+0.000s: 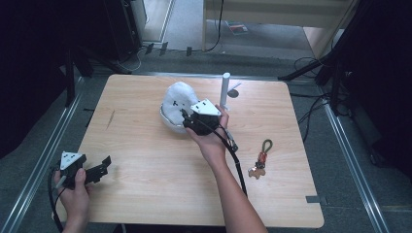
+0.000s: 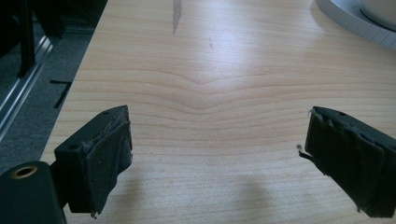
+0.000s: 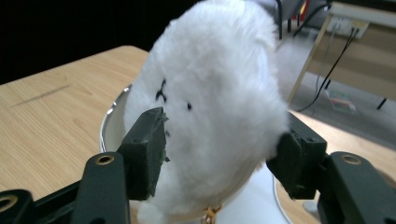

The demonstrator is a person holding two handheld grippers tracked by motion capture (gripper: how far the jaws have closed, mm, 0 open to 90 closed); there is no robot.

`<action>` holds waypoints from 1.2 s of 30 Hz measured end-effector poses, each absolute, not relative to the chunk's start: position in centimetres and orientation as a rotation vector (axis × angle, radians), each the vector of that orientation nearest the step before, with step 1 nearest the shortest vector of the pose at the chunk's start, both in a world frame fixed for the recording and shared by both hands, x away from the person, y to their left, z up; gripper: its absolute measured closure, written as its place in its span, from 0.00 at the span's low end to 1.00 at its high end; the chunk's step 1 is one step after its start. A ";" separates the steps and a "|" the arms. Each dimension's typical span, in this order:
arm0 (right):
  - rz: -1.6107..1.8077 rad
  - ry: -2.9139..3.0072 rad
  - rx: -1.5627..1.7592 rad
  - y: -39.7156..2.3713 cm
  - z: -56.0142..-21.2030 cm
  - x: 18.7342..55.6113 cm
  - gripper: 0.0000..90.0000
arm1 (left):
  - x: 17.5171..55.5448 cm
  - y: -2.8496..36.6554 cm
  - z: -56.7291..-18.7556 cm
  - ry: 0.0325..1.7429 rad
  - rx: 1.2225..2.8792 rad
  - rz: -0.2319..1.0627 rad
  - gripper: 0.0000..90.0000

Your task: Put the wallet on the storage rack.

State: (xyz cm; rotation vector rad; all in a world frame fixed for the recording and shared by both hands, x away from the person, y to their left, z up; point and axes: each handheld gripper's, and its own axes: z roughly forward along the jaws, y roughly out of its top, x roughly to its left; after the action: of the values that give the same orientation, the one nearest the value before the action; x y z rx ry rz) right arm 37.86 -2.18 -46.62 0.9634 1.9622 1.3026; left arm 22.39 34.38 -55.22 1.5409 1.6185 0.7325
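A white plush toy (image 1: 177, 99) with small black face marks sits upright in a white bowl (image 1: 166, 121) at the table's far middle. My right gripper (image 1: 187, 119) reaches it from the near right. In the right gripper view the plush toy (image 3: 215, 93) stands between the two black pads (image 3: 147, 151), its fur brushing both without being squeezed, and the bowl's rim (image 3: 109, 123) shows to its left. My left gripper (image 1: 104, 165) rests at the near left corner, open. In the left gripper view its jaws stand wide over bare wood (image 2: 217, 154).
A white upright post (image 1: 225, 90) on a round foot stands just right of the plush. A keychain with a green loop (image 1: 262, 158) lies on the wooden table (image 1: 145, 160) at the right. The bowl's edge (image 2: 355, 21) shows at the far right of the left gripper view.
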 end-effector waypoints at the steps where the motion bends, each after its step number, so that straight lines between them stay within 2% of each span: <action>1: 1.303 1.962 0.963 -2.2 -46.6 37.9 0.44 | 22.4 34.4 -55.2 1.619 1.541 0.732 0.09; 8: 1.343 1.982 1.003 -2.3 -47.2 38.1 0.44 | 22.4 34.4 -55.2 1.619 1.539 0.733 0.09; 13: 1.425 1.952 0.954 -2.7 -47.0 37.6 0.55 | 22.4 34.4 -55.2 1.620 1.540 0.731 0.09; 15: 1.434 1.951 0.946 -2.6 -46.9 37.5 0.56 | 22.4 34.4 -55.2 1.620 1.539 0.732 0.09; 25: 1.488 2.030 1.009 -2.6 -47.5 38.0 0.54 | 22.4 34.4 -55.2 1.619 1.543 0.733 0.09; 28: 1.459 2.049 1.022 -2.4 -47.8 38.2 0.57 | 22.4 34.4 -55.2 1.620 1.542 0.733 0.09; 29: 1.448 2.051 1.021 -2.4 -47.9 38.2 0.60 | 22.4 34.4 -55.2 1.620 1.542 0.733 0.09; 31: 1.407 2.050 1.020 -2.3 -48.0 38.2 0.78 | 22.4 34.4 -55.2 1.619 1.542 0.734 0.09; 34: 1.367 2.044 0.958 -2.1 -47.8 38.0 0.88 | 22.4 34.4 -55.2 1.620 1.540 0.733 0.09; 36: 1.346 2.041 0.923 -2.0 -47.7 37.9 0.88 | 22.4 34.4 -55.2 1.619 1.540 0.733 0.09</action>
State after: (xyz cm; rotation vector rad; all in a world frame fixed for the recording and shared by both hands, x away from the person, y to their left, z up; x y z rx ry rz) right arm 37.89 -2.02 -47.74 0.9232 2.0406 1.3464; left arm 22.42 34.38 -55.24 1.5396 1.6194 0.7330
